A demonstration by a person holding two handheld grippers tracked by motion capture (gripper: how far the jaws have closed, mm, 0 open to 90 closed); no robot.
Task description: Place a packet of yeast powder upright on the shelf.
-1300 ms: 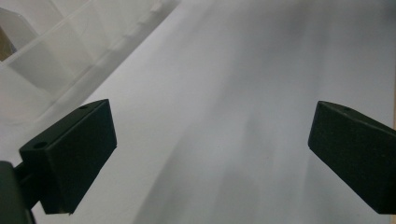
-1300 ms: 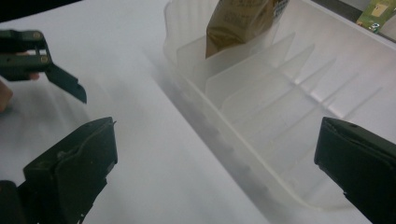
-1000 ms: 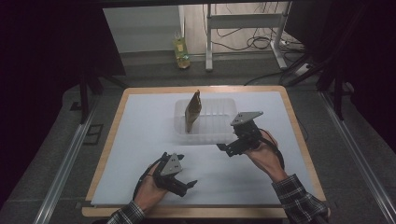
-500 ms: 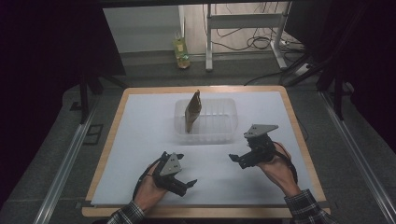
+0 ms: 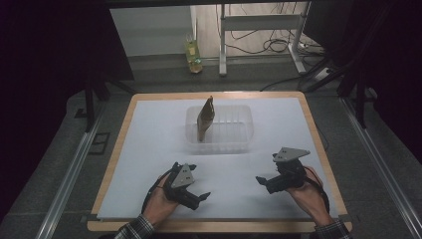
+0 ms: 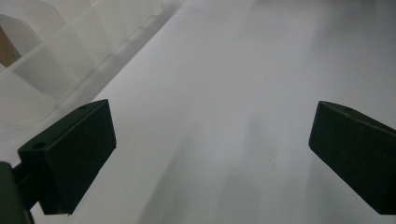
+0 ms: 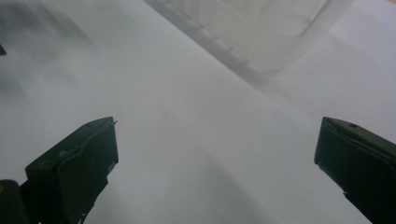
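The brown plate [image 5: 205, 119] stands on edge in the left slots of the clear rack [image 5: 239, 142], beyond both wide-open, empty grippers, the left gripper [image 5: 196, 191] nearer than the right gripper [image 5: 266, 181].

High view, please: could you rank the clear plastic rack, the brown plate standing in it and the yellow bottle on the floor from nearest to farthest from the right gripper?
From the right gripper, near the table's front right:
1. Clear plastic rack, mid-table, ahead and to its left.
2. Brown plate, standing upright in the rack's left end.
3. Yellow bottle, on the floor beyond the table's far edge.
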